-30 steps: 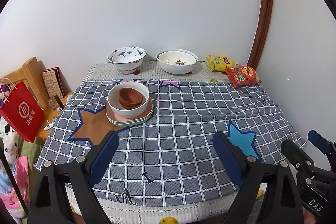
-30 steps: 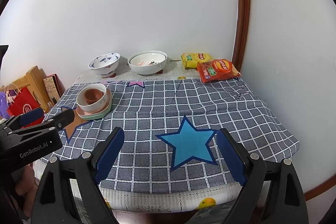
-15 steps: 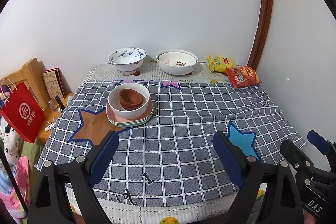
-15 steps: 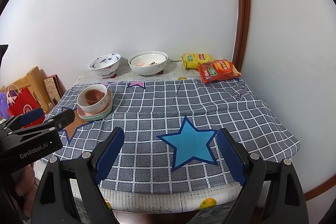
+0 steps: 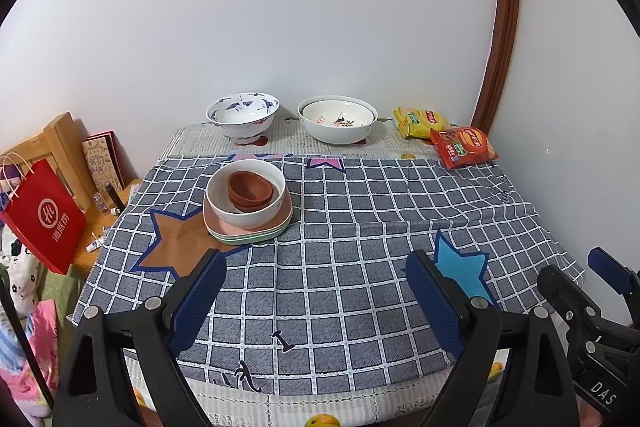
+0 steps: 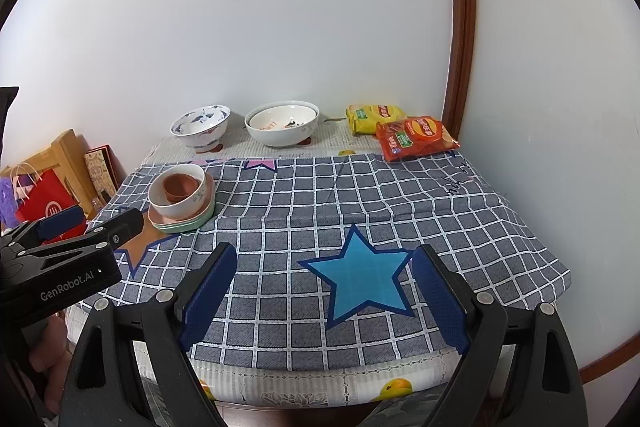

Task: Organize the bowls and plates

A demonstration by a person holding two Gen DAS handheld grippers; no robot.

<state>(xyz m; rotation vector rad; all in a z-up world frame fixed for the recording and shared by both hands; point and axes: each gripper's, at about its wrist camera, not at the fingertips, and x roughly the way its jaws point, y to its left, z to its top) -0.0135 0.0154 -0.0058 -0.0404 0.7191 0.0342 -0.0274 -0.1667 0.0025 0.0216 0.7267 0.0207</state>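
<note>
- Left wrist view shows the stack point(image 5: 247, 211) near the table's left edge, toward the far half: a brown bowl point(image 5: 250, 190) nested in a white bowl point(image 5: 224, 201), which sits on a pink plate point(image 5: 285, 217) over a green plate point(image 5: 240, 238).
- Lifting that stack by one rim could go wrong, I judge: the nested bowls sit loose and may slide or tip off the plates.
- Two more bowls stand along the table's far edge, a blue-patterned bowl point(image 5: 243, 115) toward the left and a wide white bowl point(image 5: 338, 119) just right of it; they look close together, so a wide reach for one may knock the other.
- Both appear glazed and rounded, so flat pads could slip on a rim pinch.
- Two snack bags, a yellow bag point(image 5: 420, 121) and a red bag point(image 5: 464, 146), lie at the far right corner, near the wide white bowl, and may get swept aside.
- The checked cloth point(image 5: 360, 267) is wrinkled and hangs over the near edge; a dragged dish or snagged finger could pull it and shift everything.
- The left gripper point(image 5: 316, 297) hovers over the near edge, jaws spread, holding nothing.
- The right gripper point(image 6: 322, 293) hovers likewise over the blue star point(image 6: 360, 277), jaws spread and empty.
</note>
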